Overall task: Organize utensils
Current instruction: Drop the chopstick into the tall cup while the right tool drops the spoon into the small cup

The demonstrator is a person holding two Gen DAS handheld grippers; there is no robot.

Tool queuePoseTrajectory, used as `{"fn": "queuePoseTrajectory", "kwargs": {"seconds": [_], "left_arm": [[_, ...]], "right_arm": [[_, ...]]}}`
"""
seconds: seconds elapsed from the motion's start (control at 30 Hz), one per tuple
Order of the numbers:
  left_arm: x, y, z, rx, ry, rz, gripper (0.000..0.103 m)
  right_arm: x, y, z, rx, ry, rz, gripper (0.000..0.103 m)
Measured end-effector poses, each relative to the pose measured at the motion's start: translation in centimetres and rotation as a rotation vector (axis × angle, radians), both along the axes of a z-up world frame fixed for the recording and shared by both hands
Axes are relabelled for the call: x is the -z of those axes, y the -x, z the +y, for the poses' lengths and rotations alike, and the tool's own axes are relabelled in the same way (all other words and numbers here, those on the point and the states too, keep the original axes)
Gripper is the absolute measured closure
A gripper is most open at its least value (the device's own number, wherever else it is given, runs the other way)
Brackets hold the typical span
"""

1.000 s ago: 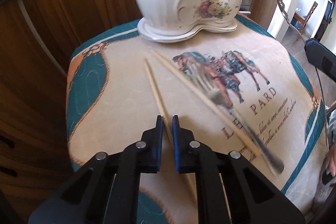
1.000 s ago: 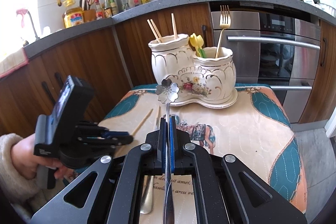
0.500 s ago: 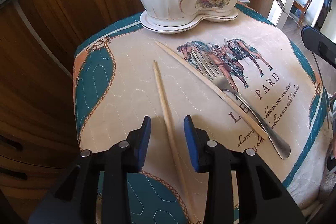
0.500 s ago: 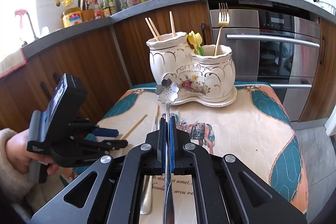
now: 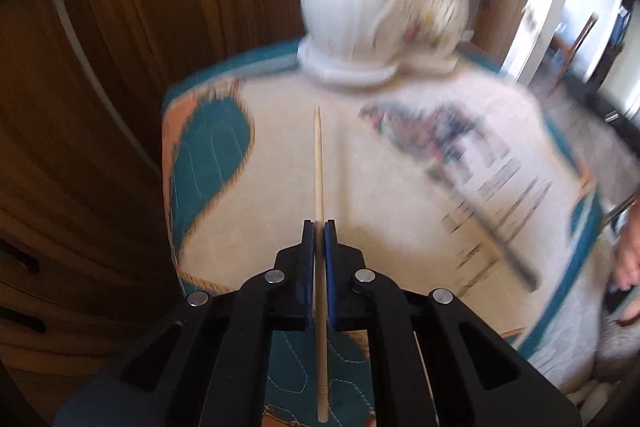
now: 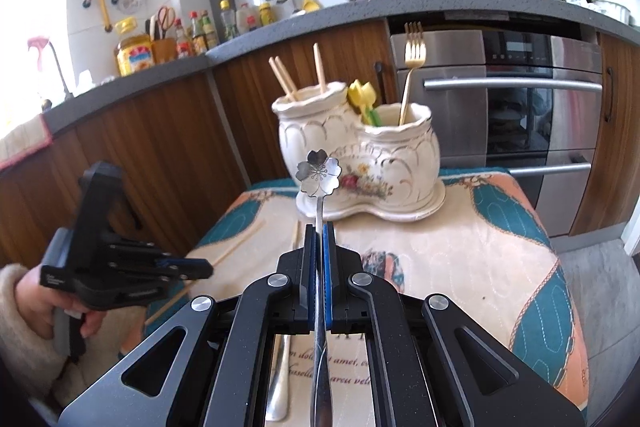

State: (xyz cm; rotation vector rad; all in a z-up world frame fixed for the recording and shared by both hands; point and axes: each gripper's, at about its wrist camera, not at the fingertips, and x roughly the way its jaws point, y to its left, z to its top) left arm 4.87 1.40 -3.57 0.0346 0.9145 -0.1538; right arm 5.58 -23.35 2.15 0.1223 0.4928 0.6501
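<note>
My left gripper [image 5: 319,223] is shut on a wooden chopstick [image 5: 319,163] that points toward the white ceramic utensil holder [image 5: 360,7]; the view is blurred by motion. My right gripper [image 6: 319,227] is shut on a steel spoon with a flower-shaped bowl [image 6: 319,171], held upright before the holder [image 6: 360,155]. The holder's left pot has three chopsticks [image 6: 288,77]; its right pot has a gold fork [image 6: 412,63] and a yellow utensil [image 6: 362,95]. The left gripper [image 6: 200,264] with its chopstick [image 6: 236,247] shows at the left in the right wrist view.
A second chopstick [image 6: 295,233] and a steel fork [image 6: 280,379] lie on the quilted cloth [image 6: 480,259] covering the small table. Wooden cabinets [image 6: 160,147] and an oven [image 6: 520,99] stand behind. The person's hand [image 5: 628,259] is at the table's right edge.
My left gripper went from open around the chopstick to shut on it and lifted it off the cloth. The right gripper holds the spoon as before.
</note>
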Motion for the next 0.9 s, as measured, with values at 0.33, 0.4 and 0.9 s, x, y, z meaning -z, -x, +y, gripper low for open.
{"fn": "queuePoseTrajectory", "kwargs": {"seconds": [0.33, 0.4, 0.9], "left_arm": [[-6.6, 0.8, -0.7, 0.043, 0.153, -0.381, 0.098], [-8.0, -0.2, -0.9, 0.057, 0.187, -0.432, 0.098], [-14.8, -9.3, -1.9, 0.043, 0.279, -0.723, 0.098]], "right_arm": [[-3.8, -1.6, -0.2, 0.067, -0.091, -0.147, 0.099], [-4.7, -2.7, -0.1, 0.078, -0.116, -0.167, 0.099], [-8.1, -13.5, 0.5, 0.207, -0.309, -0.278, 0.099]]}}
